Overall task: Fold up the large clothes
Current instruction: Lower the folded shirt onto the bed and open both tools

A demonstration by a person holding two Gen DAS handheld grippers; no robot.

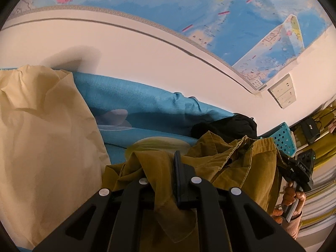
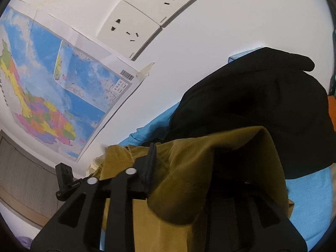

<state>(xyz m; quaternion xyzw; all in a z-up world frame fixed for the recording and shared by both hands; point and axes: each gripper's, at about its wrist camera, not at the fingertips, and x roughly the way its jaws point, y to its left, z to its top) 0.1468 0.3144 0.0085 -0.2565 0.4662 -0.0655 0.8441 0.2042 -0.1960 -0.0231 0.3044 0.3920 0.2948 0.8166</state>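
A: Where's the garment?
B: The mustard corduroy garment (image 1: 231, 163) is bunched up in the air just ahead of both tools, over the blue bedsheet (image 1: 147, 105). A black garment (image 2: 262, 109) lies heaped just beyond it, and a cream pillow (image 1: 42, 136) sits off to the left of the left hand-held gripper (image 1: 163, 180).
A: And the grips?
B: The left hand-held gripper is pinching a fold of the corduroy, with cloth pulled down between its fingers. The right hand-held gripper (image 2: 184, 180) has cloth draped right over its far finger; I'd say it is pinching an edge too, since the fabric hangs from it.
A: How will it handle?
B: Soft and limp, but fairly weighty for cloth, I reckon. The ribbed pile should resist slipping. It will sag between the two grips, so thick seams or hem corners are the best places to hold.
A: Any risk?
B: Possibly catching the black garment while spreading it out. The wall map (image 2: 63, 96) and sockets (image 2: 130, 31) are well beyond.
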